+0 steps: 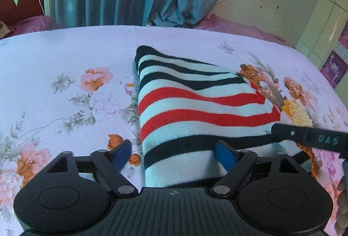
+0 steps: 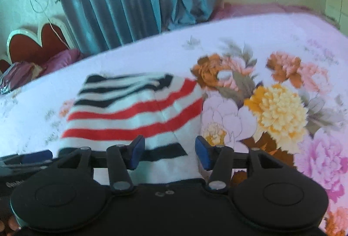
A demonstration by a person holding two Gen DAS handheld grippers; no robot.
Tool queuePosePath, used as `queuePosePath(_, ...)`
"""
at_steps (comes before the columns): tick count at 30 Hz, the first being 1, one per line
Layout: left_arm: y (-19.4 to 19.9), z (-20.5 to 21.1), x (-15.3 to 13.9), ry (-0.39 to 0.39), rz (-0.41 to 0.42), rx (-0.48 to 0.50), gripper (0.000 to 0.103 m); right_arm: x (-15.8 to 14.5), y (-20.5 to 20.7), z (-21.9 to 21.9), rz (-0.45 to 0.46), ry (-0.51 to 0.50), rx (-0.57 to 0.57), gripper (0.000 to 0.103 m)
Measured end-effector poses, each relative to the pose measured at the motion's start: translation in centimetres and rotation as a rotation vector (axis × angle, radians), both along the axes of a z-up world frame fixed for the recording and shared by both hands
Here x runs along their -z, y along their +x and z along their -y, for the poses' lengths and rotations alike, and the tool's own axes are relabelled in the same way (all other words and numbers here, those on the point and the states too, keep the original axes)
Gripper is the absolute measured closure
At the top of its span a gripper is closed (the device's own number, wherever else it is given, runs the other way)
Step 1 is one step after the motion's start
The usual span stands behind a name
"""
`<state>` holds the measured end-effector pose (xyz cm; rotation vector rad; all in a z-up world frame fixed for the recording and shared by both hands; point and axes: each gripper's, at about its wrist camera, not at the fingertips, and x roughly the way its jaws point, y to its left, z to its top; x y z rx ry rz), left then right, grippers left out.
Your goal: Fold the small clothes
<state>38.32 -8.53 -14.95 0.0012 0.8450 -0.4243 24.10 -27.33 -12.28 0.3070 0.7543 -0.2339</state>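
Striped knit, black and red bands on white, is what I am looking at: the small garment [image 1: 195,105] is lying on the flowered bedsheet [image 1: 65,61], already doubled over itself, with an upper layer whose corner is reaching toward the far right in the left wrist view. I am judging this as mid-fold, one fold made and the near hem waiting to be carried over or squared.

I am holding the left gripper [image 1: 174,155] with its jaws spread wide around the near end of the cloth; the blue pads [image 1: 225,156] are standing on either side of the fabric and are not pinching it. The right gripper [image 2: 169,153] is hovering over the near right corner of the garment [image 2: 134,114], its jaws likewise parted, with the striped hem showing between them. In the left view its black finger [image 1: 304,135] is reaching in from the right, over the garment's right edge (whether it is touching the cloth I cannot tell).

For the next move, I am thinking both claws need to come down onto the near hem and pinch through all layers at matching corners, then lift together and lay that end toward the far edge. Soft knit like this is likely to sag between the two holds, so even height will matter.
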Motion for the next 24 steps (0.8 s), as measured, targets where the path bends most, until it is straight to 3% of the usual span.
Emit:
queuePosePath(2,0.1,0.6,0.5,0.029,0.011,0.004,0.006,1.1,0.3,0.4,-0.031,0.009,-0.003,0.052)
queuePosePath(7,0.7,0.7,1.4,-0.001,-0.028,0.009,0.006,2.5,0.3,1.6,-0.041,0.084,-0.034,0.052)
queuePosePath(11,1.3,0.7,1.7,-0.02,-0.055,0.013,0.005,2.0,0.1,2.5,-0.016,0.103,-0.03,0.033)
queuePosePath(12,1.5,0.8,1.8,-0.025,-0.063,0.018,0.004,1.9,0.2,2.8,-0.009,0.113,-0.03,0.032)
queuePosePath(18,2.9,0.8,3.0,-0.11,-0.131,0.035,0.004,3.6,1.5,5.4,-0.023,0.264,-0.025,0.026)
queuePosePath(24,3.6,0.7,4.2,-0.186,-0.154,0.068,0.005,4.8,2.4,6.0,0.009,0.365,-0.099,0.025)
